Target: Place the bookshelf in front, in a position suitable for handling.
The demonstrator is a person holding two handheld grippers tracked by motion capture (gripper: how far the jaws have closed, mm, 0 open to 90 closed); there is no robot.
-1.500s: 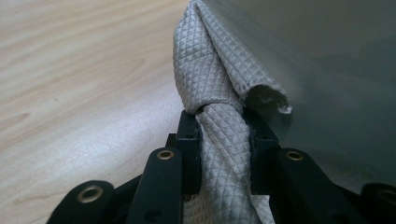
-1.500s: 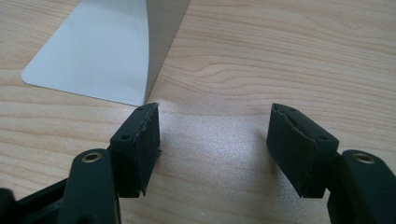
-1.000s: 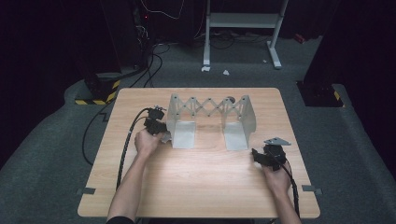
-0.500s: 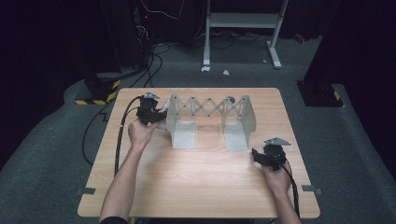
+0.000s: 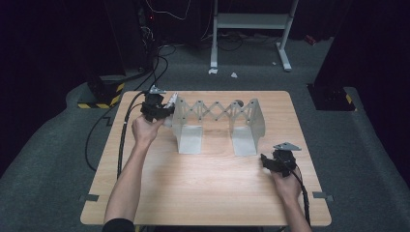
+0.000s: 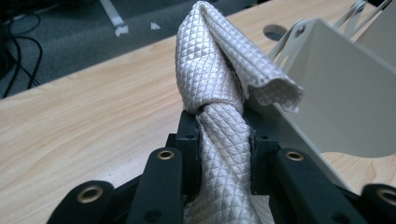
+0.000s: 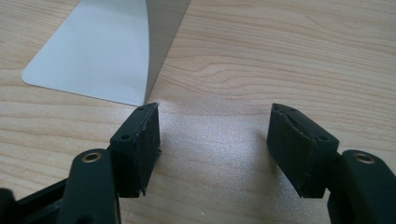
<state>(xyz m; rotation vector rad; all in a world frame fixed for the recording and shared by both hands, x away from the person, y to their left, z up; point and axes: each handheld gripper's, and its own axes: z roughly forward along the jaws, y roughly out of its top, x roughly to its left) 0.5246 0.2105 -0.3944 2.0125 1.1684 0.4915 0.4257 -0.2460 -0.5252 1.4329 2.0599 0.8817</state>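
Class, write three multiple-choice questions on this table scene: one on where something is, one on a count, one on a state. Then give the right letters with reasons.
1. Where is the left claw?
A. by the left end plate of the metal rack
B. at the table's near edge
C. on the floor

2. How many flat feet of the rack rest on the table?
A. one
B. two
C. four

3. What state is the right claw in?
A. shut on a cloth
B. shut on the rack
C. open, nothing between its jaws

Answers: 1 A, the high view shows it beside that plate, holding the white cloth; 2 B, two feet point toward the person; 3 C, bare wood shows between its jaws.
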